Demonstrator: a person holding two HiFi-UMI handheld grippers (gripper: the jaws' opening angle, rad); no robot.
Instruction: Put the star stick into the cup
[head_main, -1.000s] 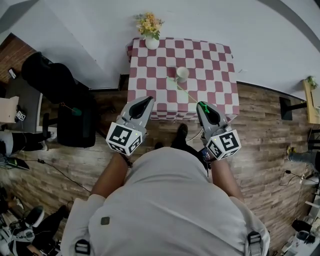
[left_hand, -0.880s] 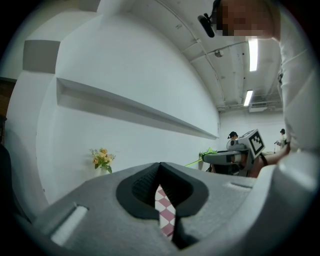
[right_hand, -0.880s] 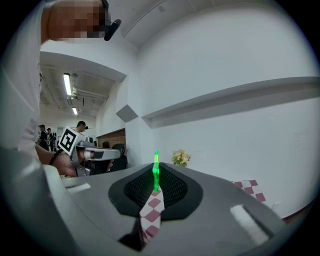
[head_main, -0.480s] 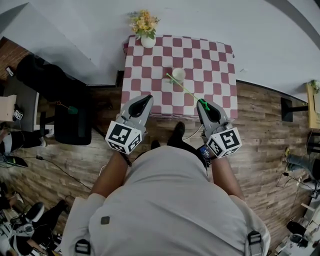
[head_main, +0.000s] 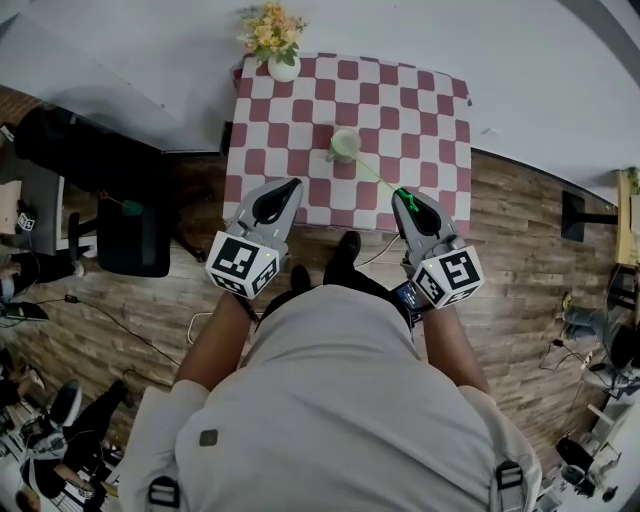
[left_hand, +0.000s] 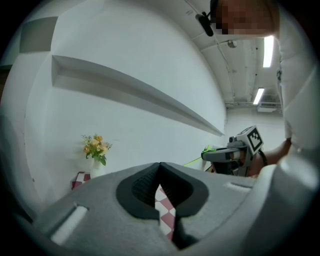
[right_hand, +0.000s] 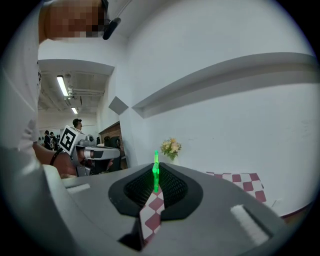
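A pale cup (head_main: 344, 143) stands on the red-and-white checked table (head_main: 440, 120). My right gripper (head_main: 403, 197) is shut on the green star stick (head_main: 378, 174), which reaches up-left from its jaws. In the head view the stick's far end lines up with the cup; whether it touches I cannot tell. In the right gripper view the star stick (right_hand: 155, 174) stands up between the closed jaws of my right gripper (right_hand: 156, 167). My left gripper (head_main: 291, 186) hangs beside it, short of the table edge, shut and empty; the left gripper (left_hand: 160, 166) shows only cloth through its slit.
A white vase of yellow flowers (head_main: 272, 28) stands at the table's far left corner against the white wall. A dark chair (head_main: 125, 225) stands on the wood floor to the left. The person's shoe (head_main: 343, 250) is by the table's near edge.
The person has moved toward the table, which sits higher and further left in the head view. The stick's far end now overlaps the cup. Both grippers stay shut.
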